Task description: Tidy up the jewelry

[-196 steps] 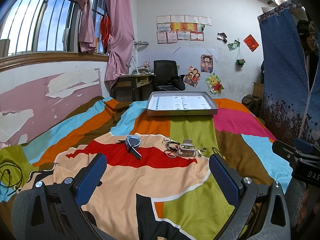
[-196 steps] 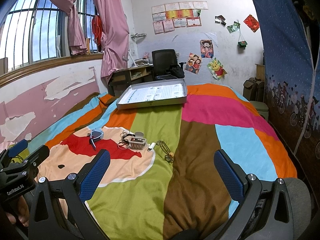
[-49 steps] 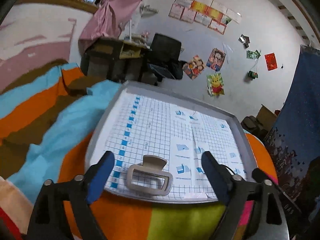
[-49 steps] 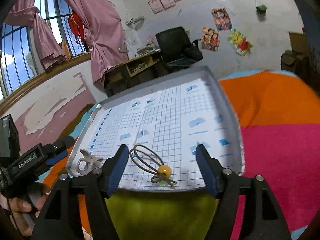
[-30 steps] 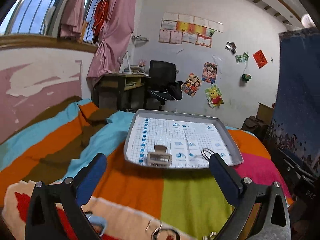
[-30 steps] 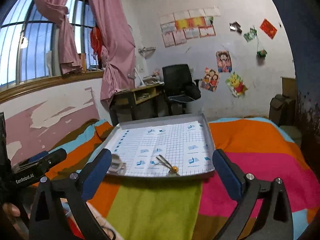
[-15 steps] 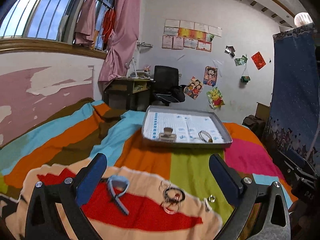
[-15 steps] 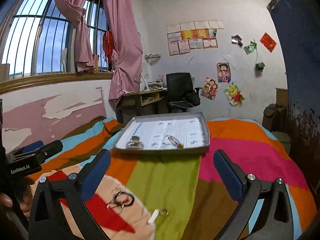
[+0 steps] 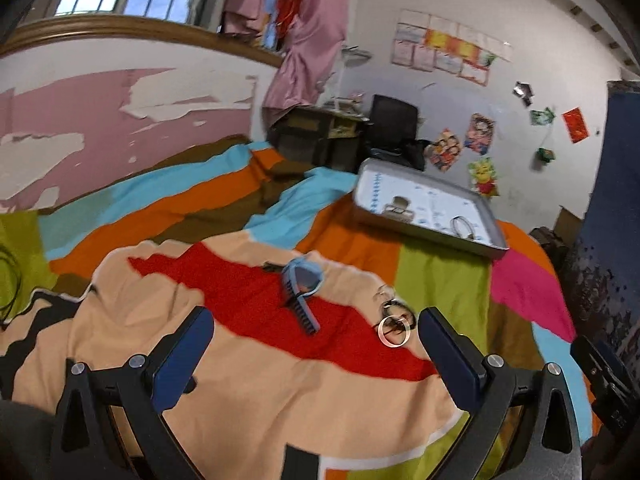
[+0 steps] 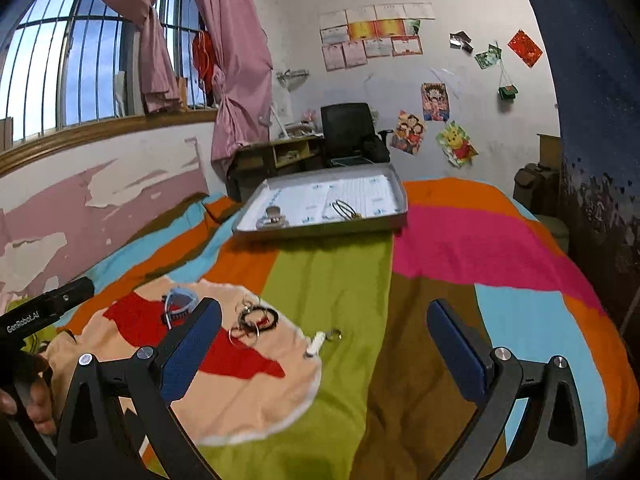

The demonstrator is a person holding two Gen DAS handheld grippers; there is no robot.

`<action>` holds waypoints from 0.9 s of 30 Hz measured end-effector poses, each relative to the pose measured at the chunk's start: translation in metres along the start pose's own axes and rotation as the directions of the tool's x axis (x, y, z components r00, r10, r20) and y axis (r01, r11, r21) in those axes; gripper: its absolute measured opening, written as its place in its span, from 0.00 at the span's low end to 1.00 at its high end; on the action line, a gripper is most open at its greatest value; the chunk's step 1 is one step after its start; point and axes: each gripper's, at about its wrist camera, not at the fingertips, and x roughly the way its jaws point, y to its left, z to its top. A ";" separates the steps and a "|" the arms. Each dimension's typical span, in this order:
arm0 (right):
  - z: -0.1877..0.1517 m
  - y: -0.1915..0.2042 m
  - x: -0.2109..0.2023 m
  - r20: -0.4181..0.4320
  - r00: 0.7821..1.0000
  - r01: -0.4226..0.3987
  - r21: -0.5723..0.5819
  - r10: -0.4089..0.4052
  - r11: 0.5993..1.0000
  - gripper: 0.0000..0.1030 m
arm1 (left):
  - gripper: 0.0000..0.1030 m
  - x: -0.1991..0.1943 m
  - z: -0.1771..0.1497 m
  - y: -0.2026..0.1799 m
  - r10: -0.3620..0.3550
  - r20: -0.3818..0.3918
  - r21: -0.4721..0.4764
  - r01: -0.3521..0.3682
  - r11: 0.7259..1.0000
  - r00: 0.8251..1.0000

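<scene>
In the left wrist view the left tool (image 9: 312,356), gaping and empty, has pulled back from the tray (image 9: 494,240), where a hair clip (image 9: 398,206) and hair tie (image 9: 462,226) now lie, to hover over the comb (image 9: 302,292) and rings (image 9: 392,326) on the bed (image 9: 280,392); in the right wrist view the right tool (image 10: 324,352), equally wide and empty, has likewise retreated toward the small white charm (image 10: 320,342), so a second round of pickups looks next.

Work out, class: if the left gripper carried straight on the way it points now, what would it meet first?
Probably the blue comb on the bedspread, lying ahead between the open left gripper fingers; the rings sit rightward. Depth is uncertain.
</scene>
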 end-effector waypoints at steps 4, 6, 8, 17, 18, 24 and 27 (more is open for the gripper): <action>-0.008 0.004 0.007 -0.035 0.999 0.003 -0.009 -0.003 1.000 0.98 | 1.00 0.005 -0.004 0.003 0.031 -0.025 0.007 -0.031 0.999 0.999; -0.009 0.006 0.012 -0.053 0.999 0.001 -0.013 -0.001 1.000 0.98 | 1.00 0.006 -0.004 0.002 0.033 -0.030 0.015 -0.033 0.999 0.999; -0.011 0.008 0.015 -0.067 0.998 -0.006 -0.014 0.005 1.000 0.98 | 1.00 0.009 -0.005 0.000 0.031 -0.040 0.027 -0.030 0.999 0.999; -0.016 0.012 0.037 -0.131 0.991 -0.033 -0.012 0.031 0.999 0.98 | 1.00 0.043 0.006 -0.023 -0.024 -0.110 0.123 0.038 0.992 0.994; -0.016 0.010 0.040 -0.137 0.990 -0.037 -0.006 0.036 0.999 0.98 | 1.00 0.048 0.007 -0.027 -0.036 -0.117 0.142 0.052 0.989 0.993; -0.014 0.001 0.062 -0.161 0.987 -0.025 0.007 0.026 1.000 0.98 | 1.00 0.086 0.006 -0.050 -0.118 -0.152 0.206 0.149 0.967 0.981; -0.015 -0.002 0.075 -0.174 0.984 -0.026 0.017 0.029 1.000 0.97 | 0.94 0.102 0.000 -0.056 -0.161 -0.172 0.207 0.195 0.959 0.972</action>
